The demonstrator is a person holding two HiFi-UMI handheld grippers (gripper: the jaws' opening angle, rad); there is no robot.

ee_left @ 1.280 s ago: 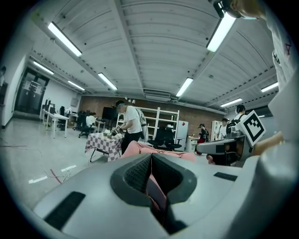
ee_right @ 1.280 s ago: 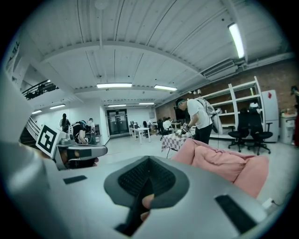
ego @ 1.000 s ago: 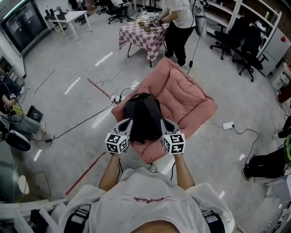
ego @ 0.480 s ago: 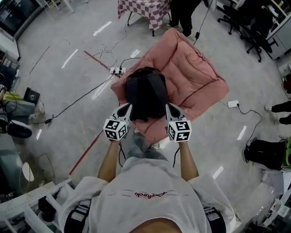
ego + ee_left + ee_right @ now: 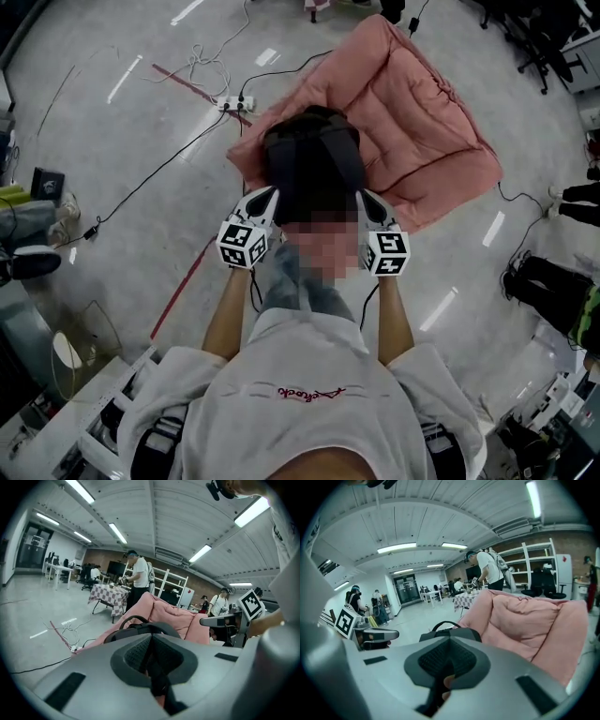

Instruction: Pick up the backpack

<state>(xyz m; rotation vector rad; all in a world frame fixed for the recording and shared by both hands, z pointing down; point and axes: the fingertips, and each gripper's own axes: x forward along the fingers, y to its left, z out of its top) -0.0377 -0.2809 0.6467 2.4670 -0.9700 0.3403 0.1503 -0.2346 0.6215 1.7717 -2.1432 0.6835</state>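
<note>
The black backpack [image 5: 312, 164] is sitting on the near corner of the pink cushion [image 5: 422, 112] on the floor [image 5: 122, 159], right in front of you. Your left gripper [image 5: 268, 195] and right gripper [image 5: 367, 198] flank its near end, tips just beside it. Both have their jaws pressed together with nothing pinched.

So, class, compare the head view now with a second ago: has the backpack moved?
No. The backpack still lies on the corner of the pink cushion nearest the power strip; only the camera has shifted.
</note>
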